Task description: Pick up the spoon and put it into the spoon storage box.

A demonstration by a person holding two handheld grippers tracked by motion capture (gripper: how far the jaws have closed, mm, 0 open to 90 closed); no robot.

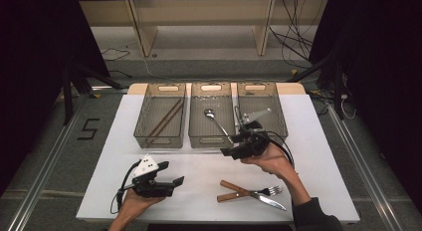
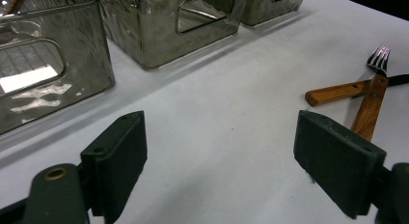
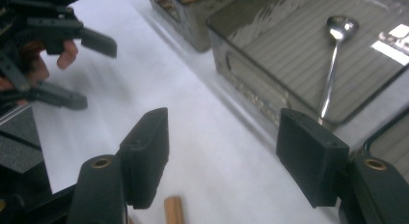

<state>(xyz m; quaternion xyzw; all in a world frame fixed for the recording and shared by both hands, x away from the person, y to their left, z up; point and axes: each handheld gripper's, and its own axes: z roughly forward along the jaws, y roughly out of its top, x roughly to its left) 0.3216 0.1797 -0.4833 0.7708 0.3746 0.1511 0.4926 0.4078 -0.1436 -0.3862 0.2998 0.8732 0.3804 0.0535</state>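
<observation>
Left gripper (image 2: 219, 161): jaws wide apart, nothing between them, over bare white table (image 2: 226, 103). Smoky transparent bins (image 2: 159, 26) stand in a row upper left. At right, a wooden-handled fork (image 2: 374, 91) lies crossed over another wooden-handled utensil (image 2: 337, 91)

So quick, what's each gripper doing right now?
Left gripper: open, holding nothing.
Right gripper: open, holding nothing.

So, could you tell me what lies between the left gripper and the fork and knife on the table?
Nothing: in the high view, bare white table separates the left gripper from the fork and knife.
</observation>
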